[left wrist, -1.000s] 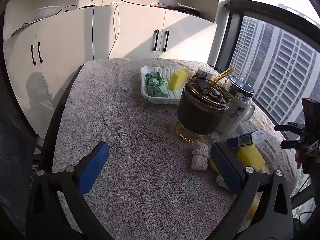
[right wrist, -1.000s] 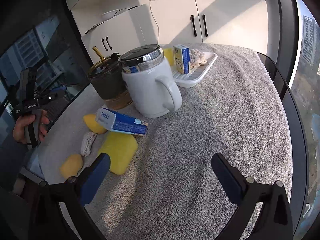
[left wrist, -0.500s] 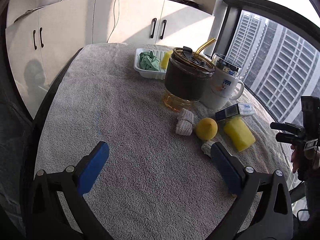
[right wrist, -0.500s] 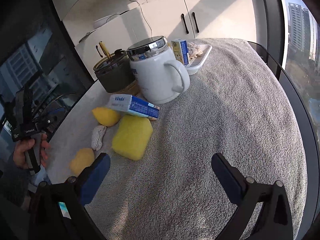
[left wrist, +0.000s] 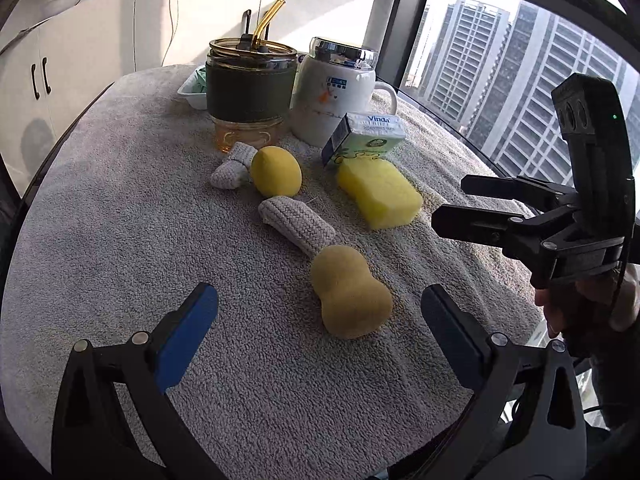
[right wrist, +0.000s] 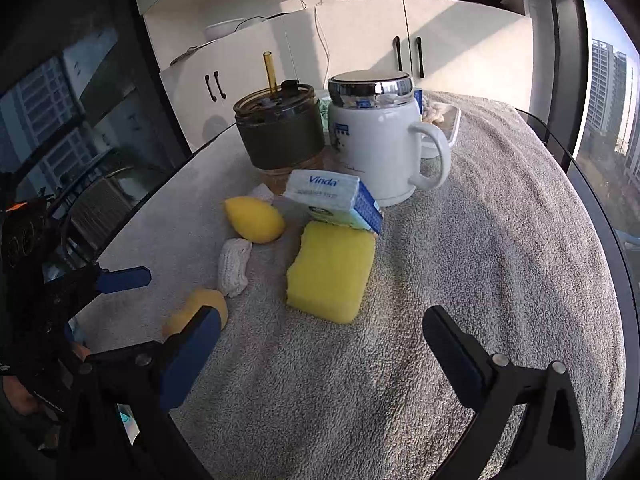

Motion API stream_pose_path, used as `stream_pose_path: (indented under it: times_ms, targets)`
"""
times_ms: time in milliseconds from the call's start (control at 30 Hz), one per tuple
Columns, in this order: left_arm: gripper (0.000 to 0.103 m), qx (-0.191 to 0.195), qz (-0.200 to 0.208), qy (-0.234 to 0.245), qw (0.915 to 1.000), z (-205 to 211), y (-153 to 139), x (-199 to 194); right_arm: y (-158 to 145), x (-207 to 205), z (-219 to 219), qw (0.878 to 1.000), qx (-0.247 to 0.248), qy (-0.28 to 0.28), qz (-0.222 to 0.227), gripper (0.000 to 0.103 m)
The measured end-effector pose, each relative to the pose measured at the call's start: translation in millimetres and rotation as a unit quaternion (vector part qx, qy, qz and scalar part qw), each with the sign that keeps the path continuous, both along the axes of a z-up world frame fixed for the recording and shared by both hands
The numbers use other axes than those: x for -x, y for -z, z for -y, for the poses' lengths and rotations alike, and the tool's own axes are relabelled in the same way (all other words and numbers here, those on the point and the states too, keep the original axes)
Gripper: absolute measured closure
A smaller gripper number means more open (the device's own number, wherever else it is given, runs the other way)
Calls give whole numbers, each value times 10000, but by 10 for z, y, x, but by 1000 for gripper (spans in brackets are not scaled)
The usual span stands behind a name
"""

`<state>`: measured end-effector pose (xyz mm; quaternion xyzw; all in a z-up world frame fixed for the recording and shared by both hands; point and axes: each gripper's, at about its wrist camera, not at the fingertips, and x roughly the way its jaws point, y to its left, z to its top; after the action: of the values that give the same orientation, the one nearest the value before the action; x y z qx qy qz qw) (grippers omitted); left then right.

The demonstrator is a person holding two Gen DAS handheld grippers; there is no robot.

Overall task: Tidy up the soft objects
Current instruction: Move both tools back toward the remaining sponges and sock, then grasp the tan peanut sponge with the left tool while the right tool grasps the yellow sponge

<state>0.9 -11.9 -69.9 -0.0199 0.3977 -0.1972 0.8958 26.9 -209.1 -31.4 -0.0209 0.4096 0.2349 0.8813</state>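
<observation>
A round worktop (left wrist: 120, 264) covered in grey towelling is holding a cluster of soft things and two drinking vessels. In the left wrist view, the left gripper (left wrist: 320, 316) is hovering low over the near part of the worktop with its blue-padded fingers (left wrist: 188, 332) spread wide and released, grasping nothing. A tan gourd-shaped sponge (left wrist: 350, 292) is lying just beyond them, roughly between the two fingers. A grey knitted roll (left wrist: 296, 224) is touching its far end. Farther off, a yellow egg-shaped sponge (left wrist: 276, 171) is sitting beside a second, smaller knitted piece (left wrist: 234, 166). To the right, a yellow rectangular sponge (left wrist: 378, 192) is lying with a Vinda tissue pack (left wrist: 366, 134) leaning on its far edge. Behind these, a dark-sleeved glass tumbler (left wrist: 250, 92) with an amber straw and a white lidded mug (left wrist: 334, 92) are standing side by side. A white tray (left wrist: 190, 94) is partly hidden behind the tumbler. The right gripper (left wrist: 456, 204) is reaching in from the right edge, held by a hand (left wrist: 584, 304). In the right wrist view, its own fingers (right wrist: 192, 356) are also parted and empty, hovering near the rectangular sponge.
</observation>
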Motion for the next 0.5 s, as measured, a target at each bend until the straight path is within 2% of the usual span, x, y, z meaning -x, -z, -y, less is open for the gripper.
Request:
stream_pose_path:
  times_ms: [133, 233, 333, 400, 433, 500]
  targets:
    - [0, -283, -111, -143, 9994, 151, 107, -91, 33, -145, -25, 9998, 26, 132, -109, 1]
    - [0, -186, -353, -306, 9987, 149, 198, -171, 109, -277, -20, 9991, 159, 258, -300, 7]
    - [4, -111, -315, -444, 9985, 120, 192, -163, 182, -347, -30, 9983, 202, 308, -446, 18]
    - [27, -134, -283, -516, 9982, 108, 181, -163, 227, -386, -34, 9977, 221, 352, -529, 26]
    - [31, -99, -251, -512, 9983, 103, 167, -160, 240, -399, -36, 9976, 168, 348, -574, 26]
    - [51, -33, -273, -429, 9987, 124, 164, -160, 248, -413, -55, 9977, 119, 317, -594, 27]
